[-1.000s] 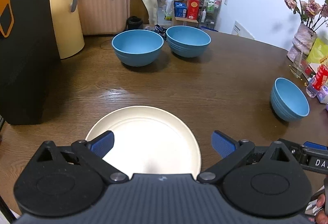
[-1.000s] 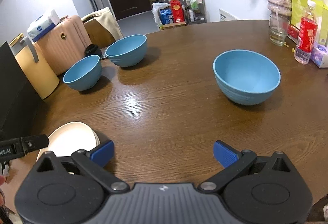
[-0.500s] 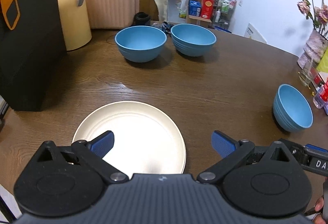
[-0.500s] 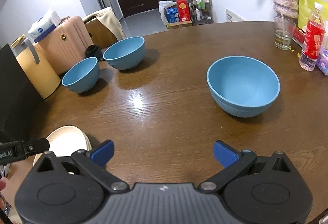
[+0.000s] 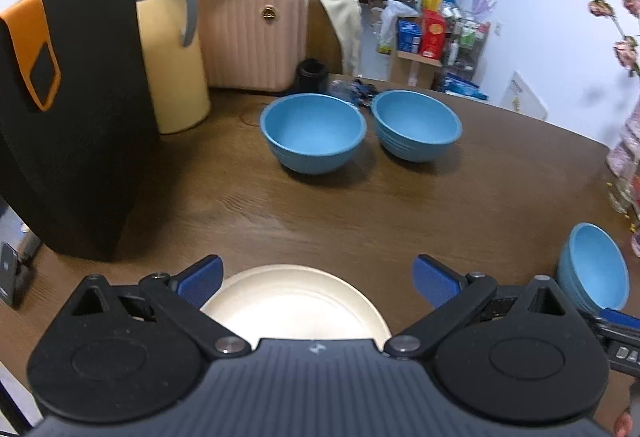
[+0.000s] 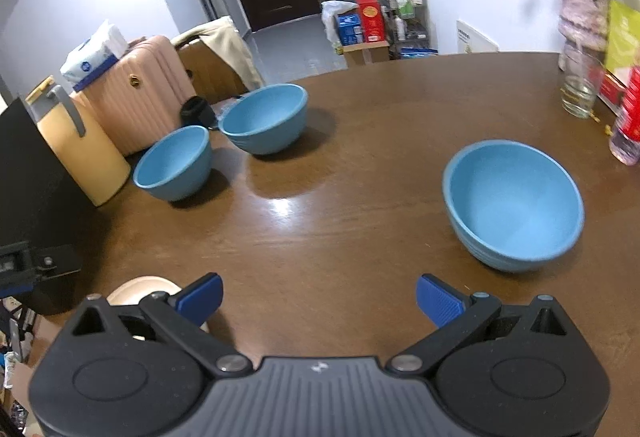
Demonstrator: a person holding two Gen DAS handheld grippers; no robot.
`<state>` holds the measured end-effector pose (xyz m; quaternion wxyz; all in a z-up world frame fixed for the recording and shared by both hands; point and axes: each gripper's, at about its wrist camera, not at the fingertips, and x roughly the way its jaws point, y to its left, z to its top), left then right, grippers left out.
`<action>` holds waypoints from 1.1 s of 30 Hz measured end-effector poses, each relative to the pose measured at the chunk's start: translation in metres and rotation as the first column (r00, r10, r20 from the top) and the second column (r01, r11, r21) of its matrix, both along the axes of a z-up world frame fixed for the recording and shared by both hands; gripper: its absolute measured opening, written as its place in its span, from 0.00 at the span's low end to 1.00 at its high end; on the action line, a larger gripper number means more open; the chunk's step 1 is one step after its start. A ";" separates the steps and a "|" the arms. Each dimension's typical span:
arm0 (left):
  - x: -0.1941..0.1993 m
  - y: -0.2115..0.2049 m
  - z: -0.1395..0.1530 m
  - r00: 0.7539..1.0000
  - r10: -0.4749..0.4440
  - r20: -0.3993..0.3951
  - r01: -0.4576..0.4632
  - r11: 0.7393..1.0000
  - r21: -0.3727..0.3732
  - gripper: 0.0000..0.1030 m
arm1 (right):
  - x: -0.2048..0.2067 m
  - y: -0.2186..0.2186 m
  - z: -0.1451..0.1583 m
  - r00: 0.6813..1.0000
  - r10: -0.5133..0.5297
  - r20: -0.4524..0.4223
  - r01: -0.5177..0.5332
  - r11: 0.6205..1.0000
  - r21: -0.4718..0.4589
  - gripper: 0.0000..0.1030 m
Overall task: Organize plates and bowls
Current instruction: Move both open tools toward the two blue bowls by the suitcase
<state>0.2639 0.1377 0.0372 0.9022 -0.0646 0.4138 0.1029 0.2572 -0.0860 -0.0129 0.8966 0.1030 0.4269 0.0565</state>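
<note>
Left claw [image 5: 316, 279] spread wide, nothing held, hovering over the near edge of the cream plate [image 5: 294, 299]. Plate lies flat on the brown table [image 5: 320, 213], close to the table's near edge. Looks like a light, stiff, smooth plate, probably plastic or bamboo fibre; low rim, so best taken by pinching the rim edge, one pad over and one under. Likely slippery if gripped shallow.

Further back, two blue bowls sit just beside each other: left bowl [image 5: 314, 133] and middle bowl [image 5: 416, 129], both upright, empty. Rigid, thin-walled, probably light; grip on the rim wall, one finger inside, one outside. Ribbed outside should help hold.

Right claw [image 6: 320, 297] also spread wide, empty, above bare table. The right bowl [image 6: 512, 203] stands alone, well apart from the other two, ahead and right of this claw. Same handling judgement: rim pinch, near side. Could tip if lifted from one side too quickly.
</note>
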 end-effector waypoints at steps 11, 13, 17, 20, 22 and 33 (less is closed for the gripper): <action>0.053 0.043 0.031 1.000 -0.004 0.023 0.004 1.000 0.016 1.00 | 0.055 0.055 0.039 0.999 0.036 0.021 -0.036 0.999 0.012 1.00; 0.065 0.051 0.035 1.000 -0.005 0.016 0.005 1.000 0.005 1.00 | 0.065 0.066 0.042 0.999 0.045 0.014 -0.045 0.999 0.002 1.00; 0.086 0.063 0.041 1.000 0.001 0.015 -0.002 1.000 0.013 1.00 | 0.083 0.084 0.047 0.999 0.051 -0.002 -0.051 0.999 -0.011 1.00; 0.101 0.072 0.049 1.000 0.001 0.019 -0.001 1.000 0.022 1.00 | 0.096 0.095 0.051 0.999 0.045 -0.018 -0.045 0.999 0.006 1.00; 0.109 0.077 0.054 1.000 -0.002 0.025 0.001 1.000 0.025 1.00 | 0.104 0.101 0.052 0.999 0.043 -0.031 -0.042 0.999 0.023 1.00; 0.164 0.108 0.068 1.000 0.006 0.002 -0.007 1.000 0.020 1.00 | 0.153 0.138 0.056 0.996 0.009 -0.089 -0.007 1.000 0.015 1.00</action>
